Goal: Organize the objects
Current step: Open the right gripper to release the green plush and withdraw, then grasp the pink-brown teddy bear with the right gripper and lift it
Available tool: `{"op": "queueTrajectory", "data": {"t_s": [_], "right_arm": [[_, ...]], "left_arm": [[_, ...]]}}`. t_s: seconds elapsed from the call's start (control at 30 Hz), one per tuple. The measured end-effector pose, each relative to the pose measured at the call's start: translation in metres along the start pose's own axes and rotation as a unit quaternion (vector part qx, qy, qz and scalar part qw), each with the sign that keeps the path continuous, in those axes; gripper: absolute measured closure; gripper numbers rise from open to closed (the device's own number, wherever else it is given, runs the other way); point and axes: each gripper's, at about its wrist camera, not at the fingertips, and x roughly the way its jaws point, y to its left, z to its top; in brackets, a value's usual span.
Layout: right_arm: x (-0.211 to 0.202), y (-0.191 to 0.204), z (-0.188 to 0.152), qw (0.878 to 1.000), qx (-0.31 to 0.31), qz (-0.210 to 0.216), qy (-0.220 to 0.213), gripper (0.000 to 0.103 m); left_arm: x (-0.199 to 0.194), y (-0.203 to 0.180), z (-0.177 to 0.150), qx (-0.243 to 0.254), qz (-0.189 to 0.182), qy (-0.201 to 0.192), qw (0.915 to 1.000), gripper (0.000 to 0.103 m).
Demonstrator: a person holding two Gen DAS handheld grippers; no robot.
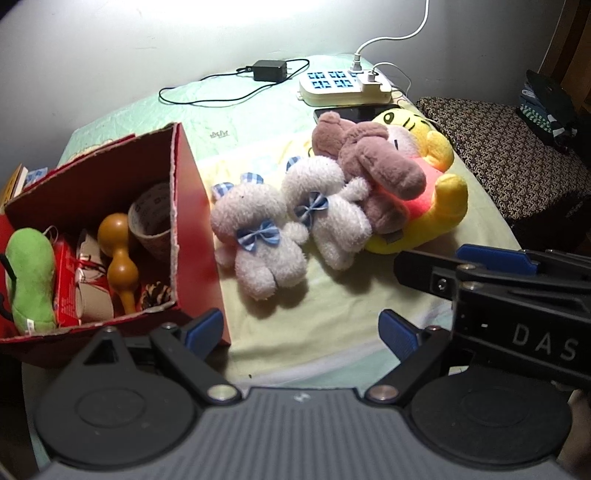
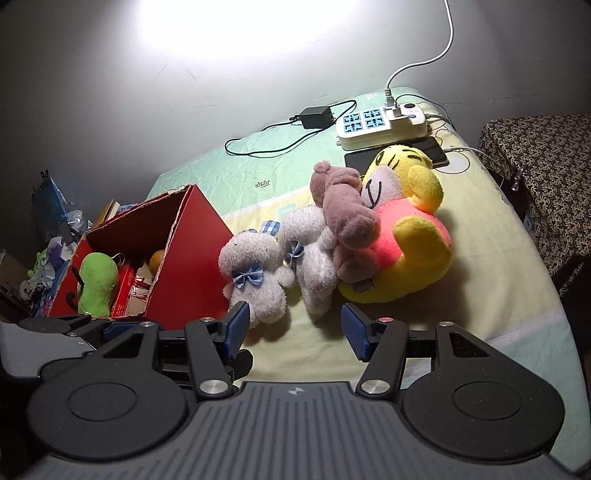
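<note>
Light source: strong glare on the wall [image 2: 236, 33] at 12 o'clock in both views, washing it white.
Elsewhere: dim; corners fall to black.
Shadows: soft, cast toward 6 o'clock.
Distortion: fisheye bending at edges.
Focus: centre fairly sharp.
</note>
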Motion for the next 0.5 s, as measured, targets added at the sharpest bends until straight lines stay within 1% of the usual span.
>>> {"op": "queueTrajectory", "data": {"t_s": [0.2,0.5], "right_arm": [[-0.001,-0.007,0.003,1.0,0.017,-0.005,0.001,0.045],[-0.006,-0.015,0.01,1.0,0.017,-0.014,-0.006,0.045]], "left_arm": [[-0.001,-0.007,0.007,0.014,0.001,0.0,0.9999,0.011],[0.004,-0.011,0.014,0.008,-0.012,0.01,0.9999,0.011]]}}
